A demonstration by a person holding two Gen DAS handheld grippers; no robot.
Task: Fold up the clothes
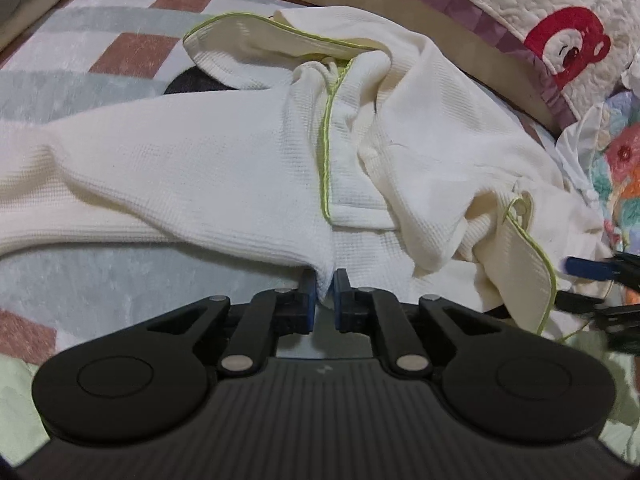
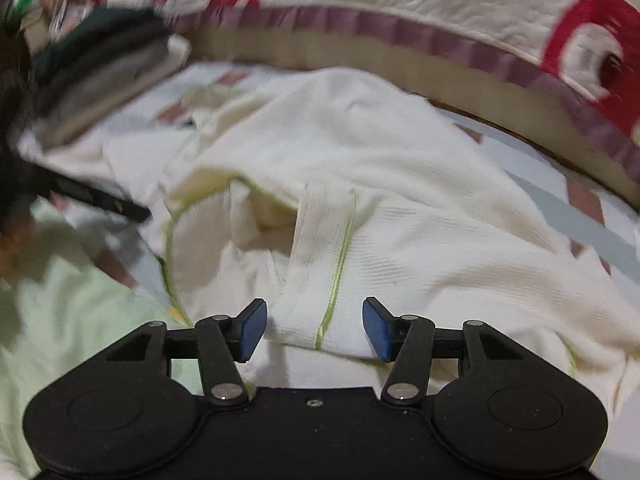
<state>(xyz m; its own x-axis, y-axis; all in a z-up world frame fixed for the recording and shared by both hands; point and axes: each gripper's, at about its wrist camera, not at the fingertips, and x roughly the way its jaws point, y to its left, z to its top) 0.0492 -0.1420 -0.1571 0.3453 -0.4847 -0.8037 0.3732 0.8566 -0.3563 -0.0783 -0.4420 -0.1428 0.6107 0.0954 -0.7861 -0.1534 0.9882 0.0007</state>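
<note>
The cream waffle-knit garment with lime-green piping [image 1: 240,168] is lying crumpled across the checked blanket in pale blue, white and brick red [image 1: 132,48], close to the tan curved bed edge [image 1: 460,40] and the quilted cream cover with red motifs [image 1: 560,32]. No completed fold is showing: the cloth is bunching at its middle, one piped flap is standing up at the far side, and another is hanging loose on the near right.

The left gripper [image 1: 323,280] is clenching a pinch of the garment's near edge between its blue pads [image 1: 307,284]. The right gripper [image 2: 315,326] is standing released, its jaws spread with a piped band of the same garment [image 2: 332,280] lying between them but not pressed. The right wrist view is blurring.

By judgement, the task is sitting at its opening stage: one edge is secured, a second grasp is still outstanding, and spreading flat plus every fold is remaining.
</note>
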